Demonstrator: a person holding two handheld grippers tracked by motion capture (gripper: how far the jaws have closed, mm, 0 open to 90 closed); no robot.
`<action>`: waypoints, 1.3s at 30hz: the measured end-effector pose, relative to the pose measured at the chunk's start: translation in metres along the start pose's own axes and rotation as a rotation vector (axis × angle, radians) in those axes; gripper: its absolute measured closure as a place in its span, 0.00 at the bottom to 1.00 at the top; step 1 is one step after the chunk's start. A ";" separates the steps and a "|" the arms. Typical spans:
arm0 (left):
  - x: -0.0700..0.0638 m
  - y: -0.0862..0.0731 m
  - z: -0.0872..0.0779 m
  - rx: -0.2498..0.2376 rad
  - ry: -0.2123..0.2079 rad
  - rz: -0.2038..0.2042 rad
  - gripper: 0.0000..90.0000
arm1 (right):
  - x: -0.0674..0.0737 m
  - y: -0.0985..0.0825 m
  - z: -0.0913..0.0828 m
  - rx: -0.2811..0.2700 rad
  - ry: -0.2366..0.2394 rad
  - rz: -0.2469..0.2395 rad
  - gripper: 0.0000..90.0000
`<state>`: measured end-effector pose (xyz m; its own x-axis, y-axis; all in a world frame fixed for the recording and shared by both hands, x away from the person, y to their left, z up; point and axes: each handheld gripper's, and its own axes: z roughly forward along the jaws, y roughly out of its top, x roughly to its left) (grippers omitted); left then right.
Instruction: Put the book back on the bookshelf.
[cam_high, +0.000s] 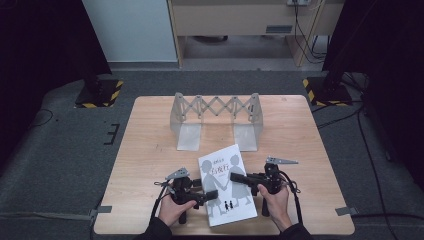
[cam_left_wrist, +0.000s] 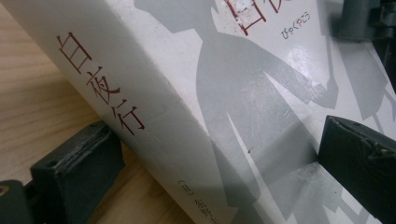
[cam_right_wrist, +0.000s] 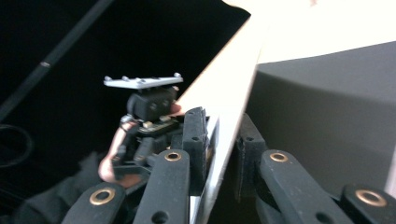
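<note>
A white book with grey figures and red characters on its cover lies at the front of the wooden table. My left gripper stands open at the book's left side. In the left gripper view the wide jaws of the left gripper straddle the spine, one pad low by the table, the other over the cover. My right gripper reaches in from the right. Its jaws are shut on the thin edge of the cover, as the right gripper view shows.
A grey metal extendable book rack stands upright behind the book at the table's middle. Two black stands with yellow-striped bases flank the far corners on the floor. A hand holds the left gripper beyond the cover.
</note>
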<state>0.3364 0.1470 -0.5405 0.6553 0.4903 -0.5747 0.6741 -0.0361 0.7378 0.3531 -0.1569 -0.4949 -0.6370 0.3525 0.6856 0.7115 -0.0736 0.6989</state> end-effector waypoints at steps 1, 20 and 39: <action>0.002 -0.001 0.002 0.022 0.006 -0.028 0.00 | -0.002 0.000 0.000 0.011 -0.014 -0.002 0.87; -0.001 -0.005 0.007 0.036 0.074 -0.032 0.04 | -0.013 -0.012 0.000 0.070 -0.283 -0.180 0.57; -0.003 -0.005 0.007 0.043 0.099 -0.023 0.07 | -0.016 -0.018 0.000 0.110 -0.400 -0.229 0.43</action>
<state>0.3333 0.1391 -0.5452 0.6044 0.5747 -0.5517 0.7035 -0.0601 0.7081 0.3504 -0.1614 -0.5190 -0.6318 0.6817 0.3690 0.6075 0.1398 0.7820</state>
